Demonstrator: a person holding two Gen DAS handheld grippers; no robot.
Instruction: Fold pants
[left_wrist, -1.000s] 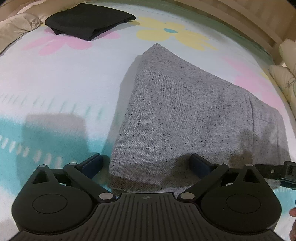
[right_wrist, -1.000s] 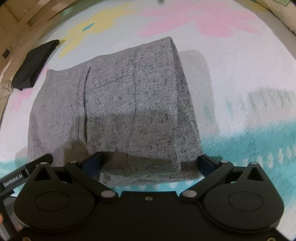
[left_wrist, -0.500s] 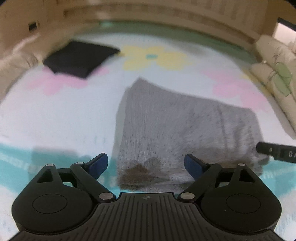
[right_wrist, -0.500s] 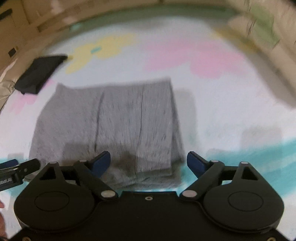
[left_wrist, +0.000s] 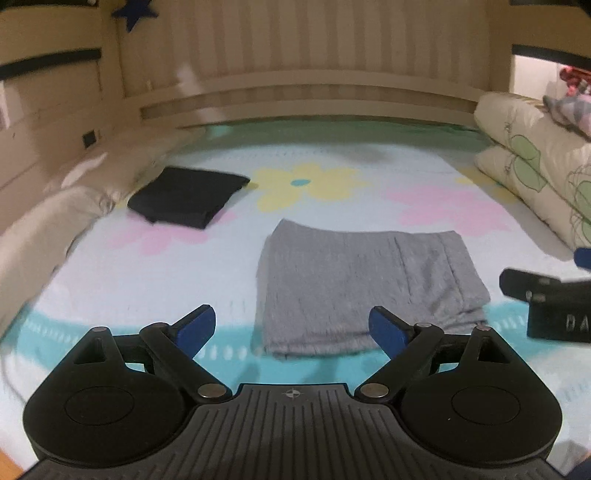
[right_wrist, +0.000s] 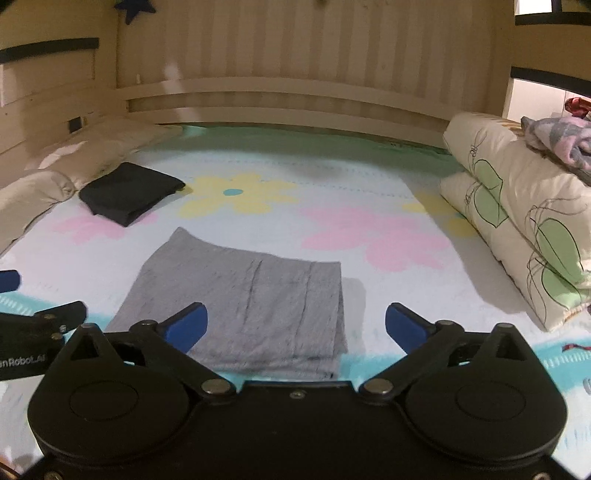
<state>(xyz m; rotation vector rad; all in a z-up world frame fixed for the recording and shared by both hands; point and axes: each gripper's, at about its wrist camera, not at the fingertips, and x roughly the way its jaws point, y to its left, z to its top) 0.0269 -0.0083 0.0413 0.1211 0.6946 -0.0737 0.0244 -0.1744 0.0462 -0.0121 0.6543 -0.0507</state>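
**Gray pants lie folded on the bed**

The left gripper (left_wrist: 293, 326) and the right gripper (right_wrist: 295, 325) are both wide open, holding nothing. Just past them, the folded gray pants (left_wrist: 364, 284) lie flat on the flowery bed sheet (left_wrist: 147, 266). Farther back sits a folded black cloth (left_wrist: 188, 197).

I see a flower-print bed (right_wrist: 369, 192) carrying folded grey pants (right_wrist: 251, 306), a folded black garment (right_wrist: 129, 192), and stacked pillows (right_wrist: 517, 221).
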